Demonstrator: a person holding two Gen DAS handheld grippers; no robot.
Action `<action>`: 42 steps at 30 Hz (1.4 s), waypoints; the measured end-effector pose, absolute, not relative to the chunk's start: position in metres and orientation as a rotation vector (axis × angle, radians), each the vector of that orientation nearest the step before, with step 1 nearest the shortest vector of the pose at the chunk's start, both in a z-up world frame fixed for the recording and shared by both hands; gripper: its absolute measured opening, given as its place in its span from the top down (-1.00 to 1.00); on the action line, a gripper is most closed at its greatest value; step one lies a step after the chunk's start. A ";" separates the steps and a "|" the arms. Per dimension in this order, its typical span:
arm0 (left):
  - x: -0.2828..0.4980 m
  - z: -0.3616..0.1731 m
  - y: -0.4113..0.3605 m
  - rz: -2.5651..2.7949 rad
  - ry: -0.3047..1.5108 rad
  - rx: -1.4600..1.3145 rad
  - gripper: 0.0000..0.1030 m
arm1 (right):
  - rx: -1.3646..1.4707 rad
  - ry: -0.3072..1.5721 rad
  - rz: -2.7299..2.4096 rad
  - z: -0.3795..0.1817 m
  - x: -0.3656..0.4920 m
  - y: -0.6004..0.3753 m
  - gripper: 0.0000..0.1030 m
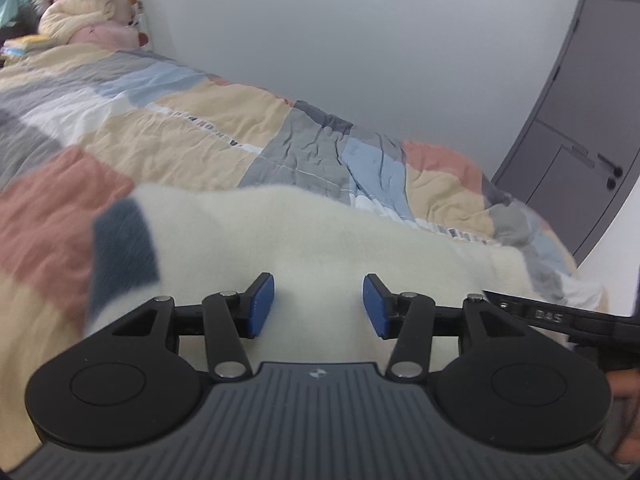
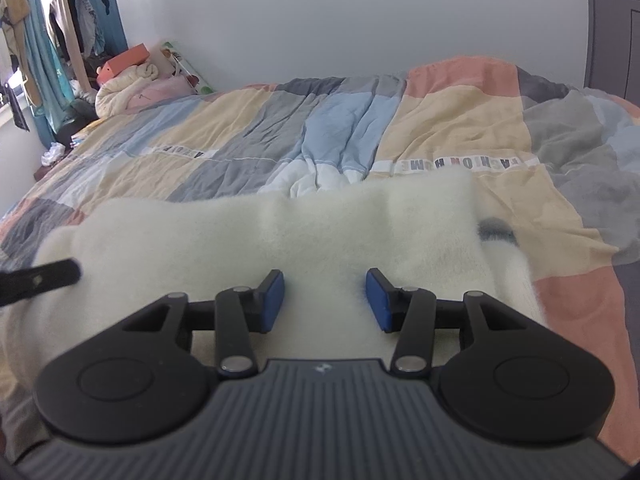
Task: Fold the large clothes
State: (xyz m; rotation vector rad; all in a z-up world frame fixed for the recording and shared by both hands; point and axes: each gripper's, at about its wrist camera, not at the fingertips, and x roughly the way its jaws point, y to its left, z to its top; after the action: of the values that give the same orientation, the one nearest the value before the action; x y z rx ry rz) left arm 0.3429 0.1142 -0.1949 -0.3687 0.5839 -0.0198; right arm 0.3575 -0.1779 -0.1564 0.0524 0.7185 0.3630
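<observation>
A fluffy cream-white garment [image 1: 304, 232] lies spread across the near part of the bed; a dark blue patch [image 1: 122, 248] shows at its left end. It also fills the right wrist view [image 2: 280, 236], with a small grey-blue part [image 2: 496, 229] at its right edge. My left gripper [image 1: 319, 306] is open just above the garment's near edge, nothing between its blue pads [image 1: 262, 304]. My right gripper [image 2: 325, 301] is open too, over the garment's near edge, empty. Part of the left gripper [image 2: 40, 280] shows at the left of the right wrist view.
A patchwork quilt [image 2: 440, 128] in peach, grey, blue and salmon covers the bed. Bundled bedding with an orange box [image 2: 128, 60] sits at the far corner. Hanging clothes [image 2: 60, 20] are at far left. A grey door [image 1: 580, 120] stands at right.
</observation>
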 end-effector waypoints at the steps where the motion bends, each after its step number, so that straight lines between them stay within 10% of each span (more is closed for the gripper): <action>1: 0.336 -0.194 0.114 -0.014 0.577 -0.395 -0.09 | 0.061 0.720 0.363 -0.156 0.357 -0.179 0.07; 23: 0.270 -0.211 0.077 0.019 0.658 -0.620 -0.29 | 0.261 0.800 0.451 -0.128 0.276 -0.210 0.00; 42: 0.256 -0.321 0.132 -0.003 0.633 -1.583 -0.45 | 0.435 0.906 0.456 -0.146 0.287 -0.214 -0.01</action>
State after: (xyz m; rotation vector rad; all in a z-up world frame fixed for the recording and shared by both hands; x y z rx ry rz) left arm 0.2562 0.1317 -0.3208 -1.5829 0.6326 -0.0028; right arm 0.2868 -0.2135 -0.1457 0.4353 0.9062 0.4563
